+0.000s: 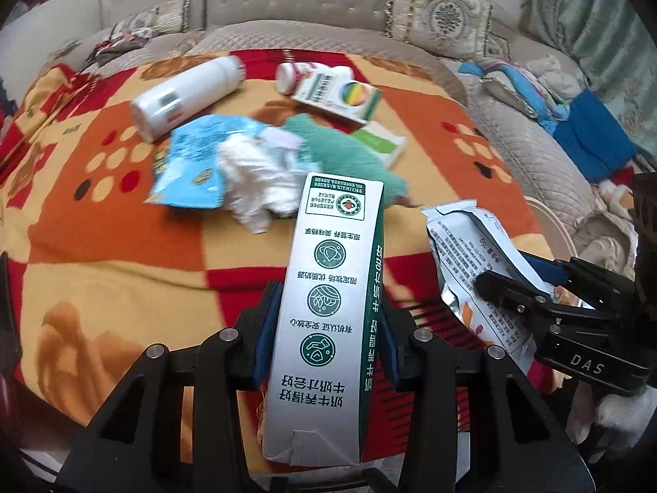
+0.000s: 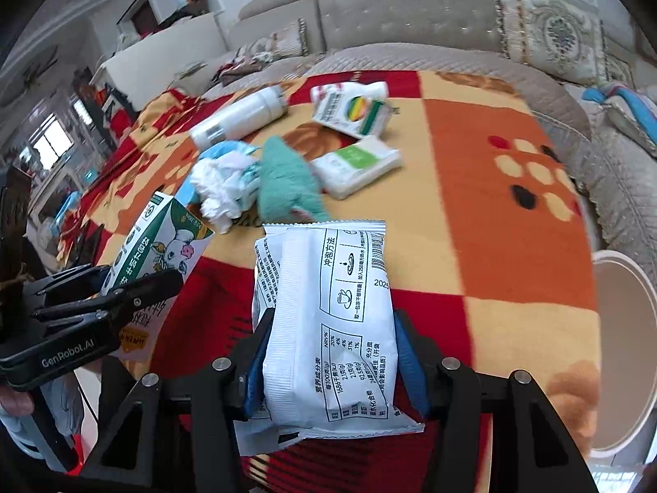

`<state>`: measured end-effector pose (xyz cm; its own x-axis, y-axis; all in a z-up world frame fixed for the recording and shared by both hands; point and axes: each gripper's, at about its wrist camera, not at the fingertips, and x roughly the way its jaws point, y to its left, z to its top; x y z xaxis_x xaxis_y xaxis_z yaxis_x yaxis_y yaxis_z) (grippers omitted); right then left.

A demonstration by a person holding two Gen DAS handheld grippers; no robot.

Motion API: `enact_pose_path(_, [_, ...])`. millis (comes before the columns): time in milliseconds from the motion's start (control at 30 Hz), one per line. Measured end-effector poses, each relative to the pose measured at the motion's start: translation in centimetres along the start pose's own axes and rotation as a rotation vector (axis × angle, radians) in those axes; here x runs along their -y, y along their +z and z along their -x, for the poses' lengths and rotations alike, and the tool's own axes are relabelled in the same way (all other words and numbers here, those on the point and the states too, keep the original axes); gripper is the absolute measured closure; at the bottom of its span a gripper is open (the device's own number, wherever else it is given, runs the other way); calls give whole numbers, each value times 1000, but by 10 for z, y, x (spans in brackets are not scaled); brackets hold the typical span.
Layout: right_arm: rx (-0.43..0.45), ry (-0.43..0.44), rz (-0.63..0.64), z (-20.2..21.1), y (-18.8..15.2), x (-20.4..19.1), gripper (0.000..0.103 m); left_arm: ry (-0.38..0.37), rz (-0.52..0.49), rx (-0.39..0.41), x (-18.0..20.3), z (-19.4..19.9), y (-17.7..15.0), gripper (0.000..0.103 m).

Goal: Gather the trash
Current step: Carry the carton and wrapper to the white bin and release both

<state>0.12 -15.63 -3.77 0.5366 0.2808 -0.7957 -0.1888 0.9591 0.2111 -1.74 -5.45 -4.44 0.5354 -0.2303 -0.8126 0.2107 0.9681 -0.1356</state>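
Sofa behind, patterned blanket (image 1: 123, 254) as the surface. Left gripper (image 1: 324, 324) clamps one milk carton (image 1: 328, 308); right gripper (image 2: 328, 353) clamps one white sachet (image 2: 328, 328). Near the blanket's far edge: two bottles, two boxes, one crumpled tissue (image 1: 258, 185), one teal cloth (image 1: 349, 152).

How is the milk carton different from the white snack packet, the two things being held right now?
The milk carton is a stiff, straight-sided box with green trim; the snack packet is a soft, crinkled pouch, white with black print. The carton sits in the left tongs, the packet in the right tongs. Both are gripped clear of the blanket.
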Motion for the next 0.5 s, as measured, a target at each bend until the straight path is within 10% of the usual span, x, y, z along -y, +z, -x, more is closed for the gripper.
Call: enact_pose_path(500, [46, -96, -113, 29, -12, 62, 50, -83, -86, -28, 70, -22, 17, 63])
